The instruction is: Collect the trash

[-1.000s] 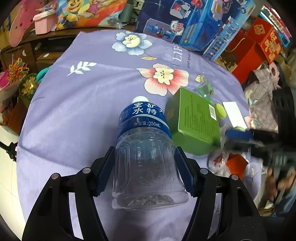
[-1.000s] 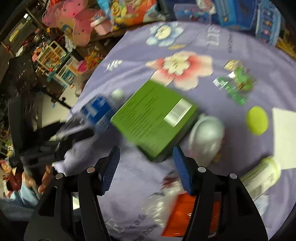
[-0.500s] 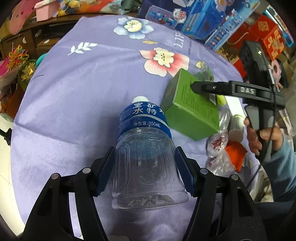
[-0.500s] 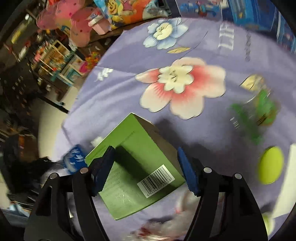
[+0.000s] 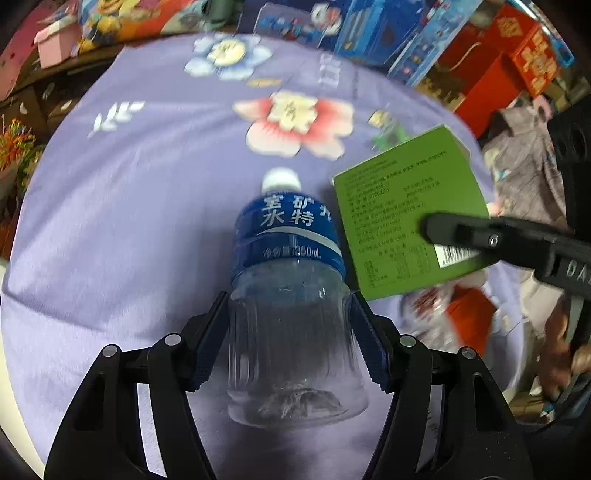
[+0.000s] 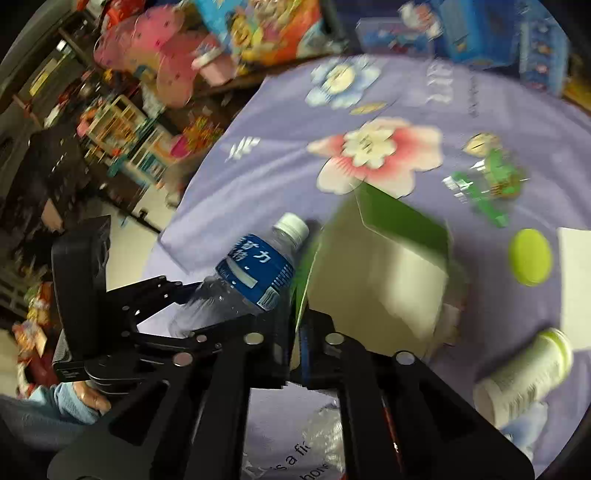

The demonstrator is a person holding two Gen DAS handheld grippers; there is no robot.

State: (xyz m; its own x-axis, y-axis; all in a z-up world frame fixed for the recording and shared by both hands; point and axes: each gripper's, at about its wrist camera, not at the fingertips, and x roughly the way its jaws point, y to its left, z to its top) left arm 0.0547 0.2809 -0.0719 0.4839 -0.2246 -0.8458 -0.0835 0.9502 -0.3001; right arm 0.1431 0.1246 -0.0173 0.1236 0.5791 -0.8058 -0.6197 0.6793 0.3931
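A clear water bottle [image 5: 288,229] with a blue label and white cap is clamped at its body by my left gripper [image 5: 290,314], above the purple flowered cloth [image 5: 129,184]. Beside it on the right is a green carton [image 5: 399,206], tipped up off the cloth. My right gripper [image 6: 297,332] is shut on the thin edge of that green carton [image 6: 402,218], whose pale inside faces the right wrist camera. In the left wrist view the right gripper [image 5: 428,225] reaches across the carton's printed face. The bottle [image 6: 255,273] and left gripper [image 6: 199,306] show at the left of the right wrist view.
On the cloth to the right lie a green wrapper [image 6: 484,184], a round green lid [image 6: 530,256], a white paper [image 6: 576,280], a white bottle with a green cap [image 6: 524,373] and a red wrapper [image 5: 469,317]. Toy boxes [image 5: 369,26] crowd the far edge.
My right gripper closed on the green carton's edge and tipped it up off the cloth. My left gripper shifted a little, still holding the bottle.
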